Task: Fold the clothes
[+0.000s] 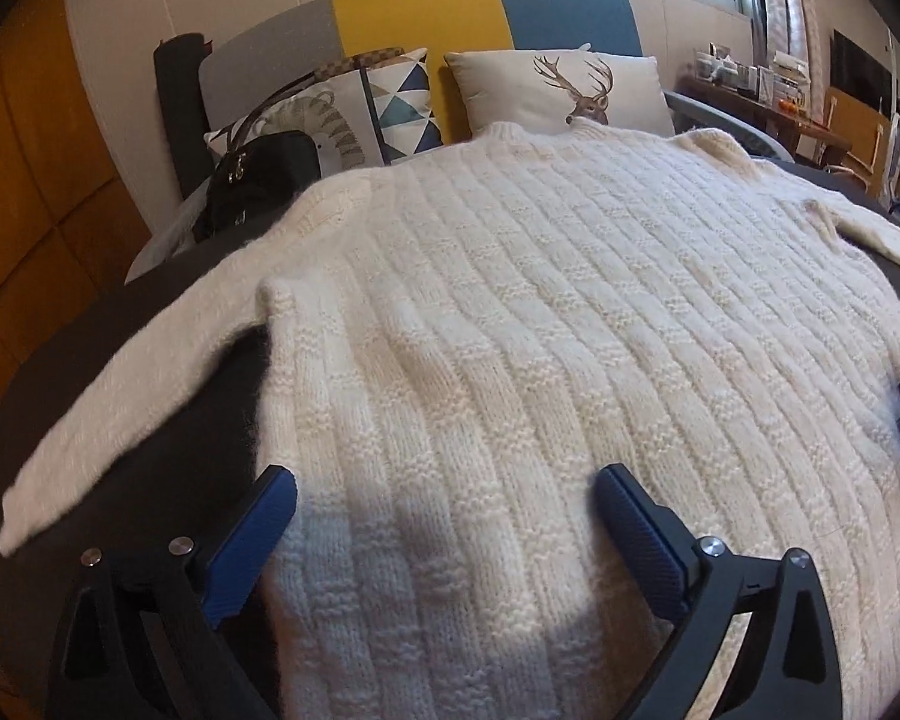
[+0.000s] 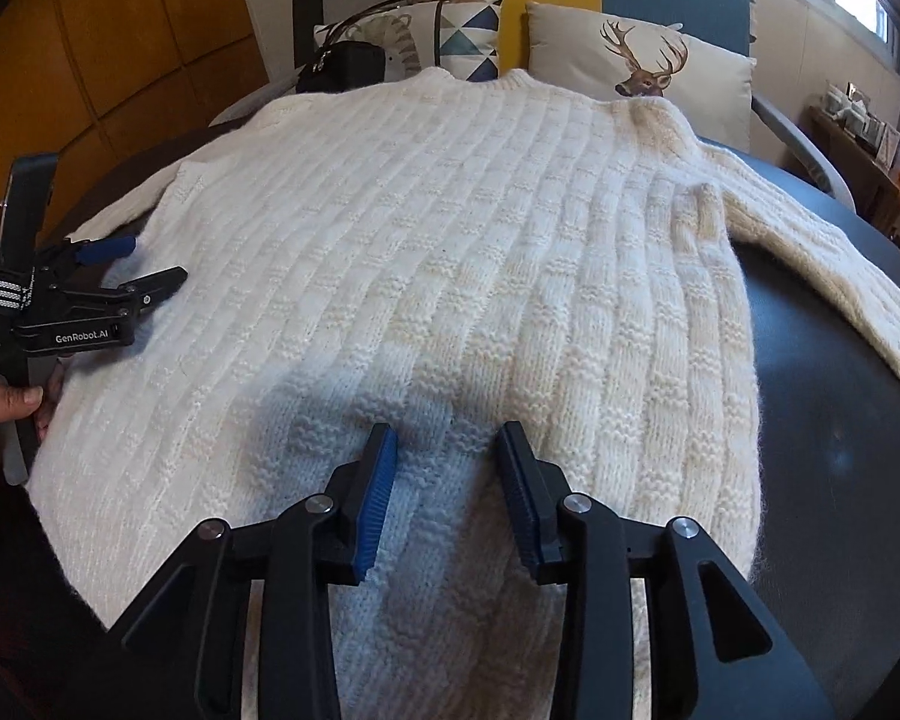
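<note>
A: A cream cable-knit sweater [image 1: 510, 312] lies spread flat, neck away from the cameras, on a dark bed [image 2: 822, 420], its hem nearest the two tools.

B: And the left hand-held gripper [image 1: 447, 501]?

A: Its blue-padded fingers stand spread wide over the hem at the sweater's left edge, nothing between them pressed; the knit simply lies under the gap. The left sleeve [image 1: 132, 396] slants out across the dark cover just beside it.

B: The right one?

A: The right hand-held gripper [image 2: 447, 444] hovers over the lower middle of the sweater, its jaws part-way apart, pads clear of the wool. In its view the left tool shows at the far edge, gripped by a person's hand [image 2: 0, 414].

B: What sits behind?

A: Two cushions lean on a grey, yellow and blue headboard [image 1: 420, 18]: a deer-print cushion [image 1: 570, 90] just beyond the collar, and a triangle-patterned cushion [image 1: 399, 102] beside it. A black handbag [image 1: 258, 180] rests near the sweater's left shoulder. The right sleeve [image 2: 840, 276] trails off toward the bed's edge.
</note>
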A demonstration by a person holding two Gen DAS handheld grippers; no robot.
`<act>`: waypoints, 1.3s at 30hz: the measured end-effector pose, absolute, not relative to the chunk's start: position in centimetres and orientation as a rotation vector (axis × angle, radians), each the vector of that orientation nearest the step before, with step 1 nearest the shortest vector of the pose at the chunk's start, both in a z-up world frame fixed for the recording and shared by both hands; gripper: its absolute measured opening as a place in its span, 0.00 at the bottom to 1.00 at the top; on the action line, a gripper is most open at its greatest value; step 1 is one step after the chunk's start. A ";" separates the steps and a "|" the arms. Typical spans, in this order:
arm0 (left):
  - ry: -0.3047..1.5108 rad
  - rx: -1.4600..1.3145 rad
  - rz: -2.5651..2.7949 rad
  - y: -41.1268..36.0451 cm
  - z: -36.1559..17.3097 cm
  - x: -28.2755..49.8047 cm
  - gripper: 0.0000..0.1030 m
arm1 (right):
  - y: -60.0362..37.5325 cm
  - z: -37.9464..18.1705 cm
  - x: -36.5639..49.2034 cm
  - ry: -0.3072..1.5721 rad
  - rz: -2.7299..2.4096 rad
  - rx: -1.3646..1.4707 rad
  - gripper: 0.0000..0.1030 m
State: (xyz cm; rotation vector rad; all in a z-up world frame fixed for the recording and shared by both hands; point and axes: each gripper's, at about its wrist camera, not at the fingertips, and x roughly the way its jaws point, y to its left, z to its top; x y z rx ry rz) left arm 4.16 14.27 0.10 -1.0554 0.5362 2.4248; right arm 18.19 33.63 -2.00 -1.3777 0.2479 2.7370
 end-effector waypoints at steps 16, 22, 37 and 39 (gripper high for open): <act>0.558 -0.981 2.343 12.3 1.0 13.3 0.83 | 35.0 -0.3 24.3 0.385 2.770 -1.483 0.37; 0.624 -0.881 2.355 11.3 0.6 14.1 0.86 | 35.2 -0.7 26.6 0.159 2.727 -1.520 0.37; 0.702 -0.623 1.968 17.5 1.5 25.1 0.77 | 32.4 -1.4 29.0 0.987 2.766 -1.692 0.36; 0.762 -0.615 1.945 18.4 0.5 25.6 0.77 | 32.5 -1.7 28.4 1.009 2.762 -1.662 0.35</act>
